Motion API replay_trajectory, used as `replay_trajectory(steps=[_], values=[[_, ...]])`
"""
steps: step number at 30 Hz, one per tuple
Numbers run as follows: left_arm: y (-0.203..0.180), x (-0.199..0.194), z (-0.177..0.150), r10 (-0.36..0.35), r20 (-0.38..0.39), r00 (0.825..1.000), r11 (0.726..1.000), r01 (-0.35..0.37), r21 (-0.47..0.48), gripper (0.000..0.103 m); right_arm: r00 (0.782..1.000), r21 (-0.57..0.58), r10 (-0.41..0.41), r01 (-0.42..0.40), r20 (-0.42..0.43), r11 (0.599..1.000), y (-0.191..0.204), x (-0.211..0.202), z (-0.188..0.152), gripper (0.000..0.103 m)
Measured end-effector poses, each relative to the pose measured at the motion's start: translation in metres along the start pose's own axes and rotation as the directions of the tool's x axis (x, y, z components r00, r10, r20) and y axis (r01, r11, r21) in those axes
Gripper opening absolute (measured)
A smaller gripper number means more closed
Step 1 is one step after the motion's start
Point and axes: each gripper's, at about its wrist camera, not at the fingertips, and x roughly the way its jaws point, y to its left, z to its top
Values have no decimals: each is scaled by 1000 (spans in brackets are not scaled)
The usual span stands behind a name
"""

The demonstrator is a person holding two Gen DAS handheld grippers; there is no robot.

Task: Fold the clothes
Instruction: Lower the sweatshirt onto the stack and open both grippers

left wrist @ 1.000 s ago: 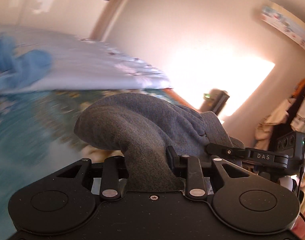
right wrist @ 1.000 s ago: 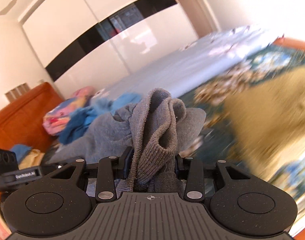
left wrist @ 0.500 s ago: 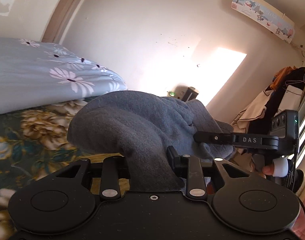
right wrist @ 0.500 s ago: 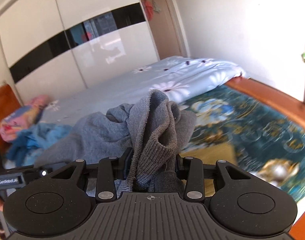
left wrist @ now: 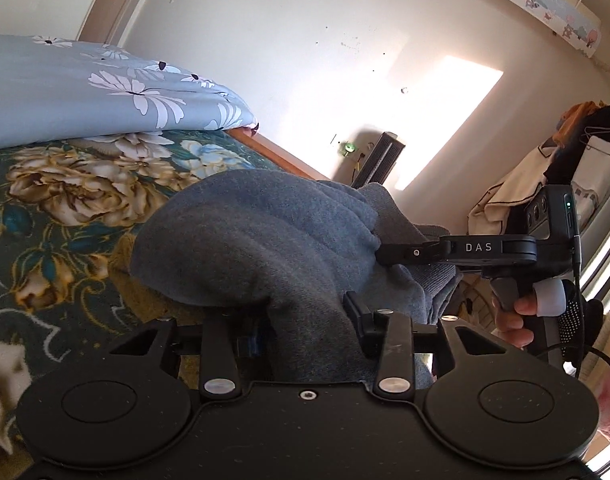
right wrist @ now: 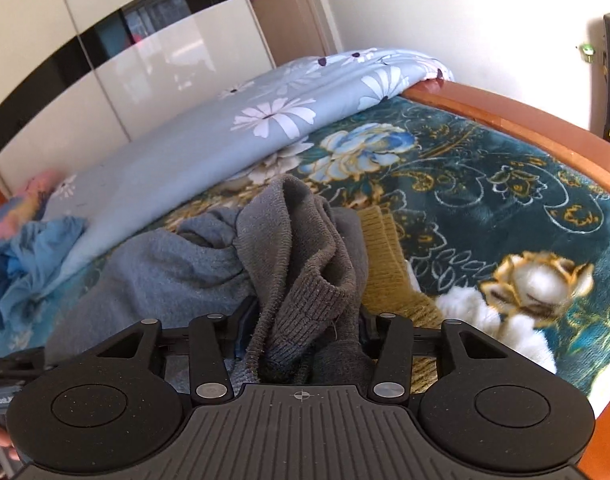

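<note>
Grey sweater (left wrist: 257, 248) hangs pinched between left hand-held gripper (left wrist: 309, 320) and right hand-held gripper (right wrist: 301, 320), both raised level.

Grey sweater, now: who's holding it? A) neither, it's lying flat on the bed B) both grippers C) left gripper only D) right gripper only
B: the grey sweater is bunched between the fingers of the left gripper, and its ribbed edge is clamped in the right gripper, lifted over the floral blanket.
</note>
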Motion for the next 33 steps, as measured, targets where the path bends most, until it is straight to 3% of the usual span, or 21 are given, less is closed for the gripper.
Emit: replay_trajectory(steps=[2, 5, 8, 14, 17, 20, 21, 29, 31, 33], values=[[1, -6, 3, 3, -5, 1000, 1000, -3, -19, 40, 1000, -3, -16, 17, 4, 1000, 1, -2, 2, 45], [3, -19, 8, 31, -19, 999, 999, -32, -37, 58, 997, 4, -58, 58, 47, 998, 11, -20, 2, 59], [5, -40, 14, 105, -28, 994, 994, -106, -33, 66, 991, 14, -100, 99, 90, 995, 22, -38, 2, 66], [14, -129, -14, 182, -24, 983, 981, -183, -61, 82, 968, 37, -179, 176, 174, 984, 44, -75, -1, 73], [18, -175, -28, 218, -22, 976, 973, -219, -74, 85, 959, 29, -188, 186, 210, 982, 74, -93, -30, 76], [22, -220, -42, 254, -22, 967, 963, -255, -88, 85, 965, -15, -162, 168, 208, 986, 111, -107, -66, 79], [24, -237, -48, 272, -13, 962, 958, -272, -88, 86, 968, -22, -150, 157, 203, 987, 123, -109, -76, 84], [30, -356, -107, 433, 38, 900, 896, -426, -123, 93, 981, -118, -64, 87, 184, 989, 231, -125, -144, 90], [30, -379, -121, 471, 44, 881, 878, -465, -112, 94, 983, -151, -39, 67, 180, 986, 259, -128, -159, 102], [32, -402, -133, 508, 49, 860, 859, -501, -109, 94, 985, -178, -5, 36, 175, 983, 286, -133, -173, 102]])
